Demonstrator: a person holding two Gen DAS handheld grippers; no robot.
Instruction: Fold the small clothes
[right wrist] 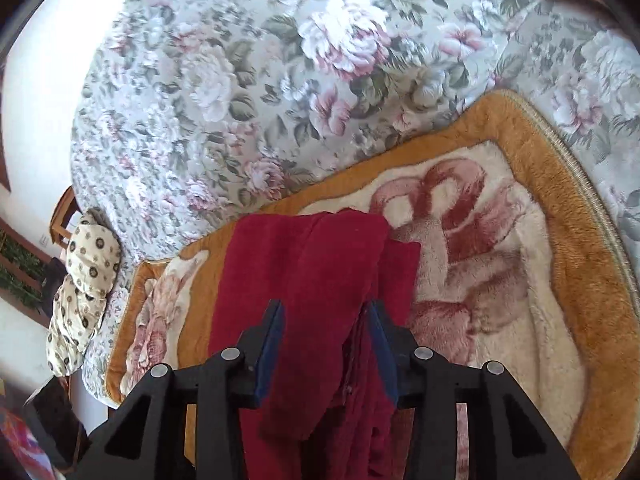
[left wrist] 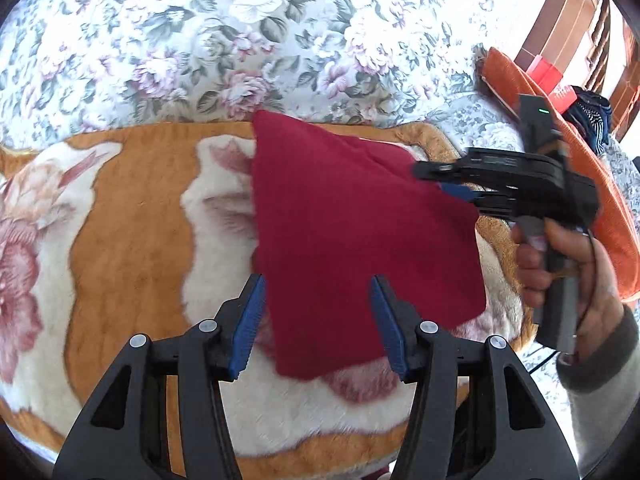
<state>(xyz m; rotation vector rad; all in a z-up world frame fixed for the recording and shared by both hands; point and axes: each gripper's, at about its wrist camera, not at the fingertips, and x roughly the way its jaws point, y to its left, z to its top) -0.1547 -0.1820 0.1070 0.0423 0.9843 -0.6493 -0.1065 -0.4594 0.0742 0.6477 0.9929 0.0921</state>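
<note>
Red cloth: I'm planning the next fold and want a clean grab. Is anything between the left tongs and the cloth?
Nothing visible blocks it. The left tongs stand open right over the near part of the red cloth, which lies on the orange-and-white blanket. The right tongs are at the cloth's far right edge, off to the side.

Red cloth (left wrist: 360, 216) – matt, napped knit; blanket (left wrist: 132, 208) – fuzzy plush; gripper (left wrist: 318, 312) – matt black plastic, ribbed blue pads (left wrist: 249, 320).
</note>
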